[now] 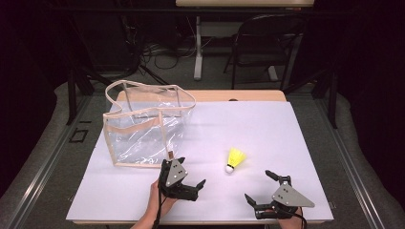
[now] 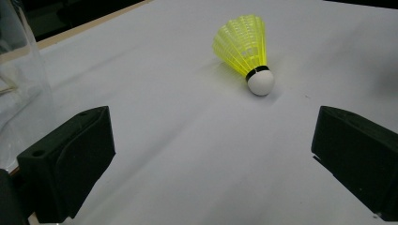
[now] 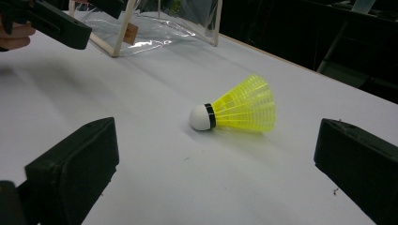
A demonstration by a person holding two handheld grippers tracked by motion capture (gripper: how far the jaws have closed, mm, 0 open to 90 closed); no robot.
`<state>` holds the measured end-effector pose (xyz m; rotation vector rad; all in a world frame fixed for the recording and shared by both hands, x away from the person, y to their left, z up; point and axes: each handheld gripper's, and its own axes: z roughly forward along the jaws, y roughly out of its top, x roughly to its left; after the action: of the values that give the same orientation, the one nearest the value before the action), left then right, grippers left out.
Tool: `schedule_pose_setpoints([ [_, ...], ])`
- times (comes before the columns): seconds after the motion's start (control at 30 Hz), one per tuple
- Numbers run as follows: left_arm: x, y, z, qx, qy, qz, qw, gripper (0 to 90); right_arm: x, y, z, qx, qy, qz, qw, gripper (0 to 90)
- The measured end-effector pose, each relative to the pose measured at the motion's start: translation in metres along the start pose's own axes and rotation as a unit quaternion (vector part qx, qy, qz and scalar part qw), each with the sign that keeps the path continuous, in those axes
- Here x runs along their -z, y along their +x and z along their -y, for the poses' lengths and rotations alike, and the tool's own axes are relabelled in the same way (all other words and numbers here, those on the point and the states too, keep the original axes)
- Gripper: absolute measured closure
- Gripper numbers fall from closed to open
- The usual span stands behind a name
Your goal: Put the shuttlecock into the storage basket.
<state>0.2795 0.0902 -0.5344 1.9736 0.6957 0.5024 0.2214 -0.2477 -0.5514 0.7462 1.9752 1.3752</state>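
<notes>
White sheeting covers the worktop (image 1: 267,129), with dark floor and a folding chair (image 1: 260,45) behind. On it a yellow shuttlecock (image 1: 235,160) lies on its side, well clear of the clear plastic bag (image 1: 143,125) that stands open at the left rear. Its white cork tip points toward the person, the feather skirt away toward the far right. Both grippers rest near the front edge with fingers spread wide and nothing between them. The left gripper (image 1: 191,183) sits just left of the shuttlecock, the right gripper (image 1: 260,188) just right of it. Neither looks clearly nearer. Closing across the cork or skirt base seems the likely grasp.
</notes>
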Motion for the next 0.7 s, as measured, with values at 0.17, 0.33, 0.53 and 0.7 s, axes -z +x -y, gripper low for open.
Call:
schedule_pose_setpoints([
  [0.17,-0.006,-0.004,-0.003,0.0,0.01,-0.001,0.9999,0.0,-0.001,0.001,-0.001,0.001,-0.001,-0.002,1.0,0.0],
  [0.33,-0.013,-0.007,-0.006,0.001,0.022,0.0,0.9998,0.0,-0.003,0.001,-0.001,0.003,-0.001,-0.005,1.0,0.0],
  [0.53,-0.023,-0.01,-0.012,0.001,0.034,0.006,0.9994,0.0,-0.003,0.0,-0.001,0.0,0.0,-0.006,1.0,0.0],
  [0.7,-0.028,-0.013,-0.016,0.0,0.038,0.009,0.9992,0.0,-0.002,0.0,-0.001,-0.001,-0.003,-0.005,1.0,0.0],
])
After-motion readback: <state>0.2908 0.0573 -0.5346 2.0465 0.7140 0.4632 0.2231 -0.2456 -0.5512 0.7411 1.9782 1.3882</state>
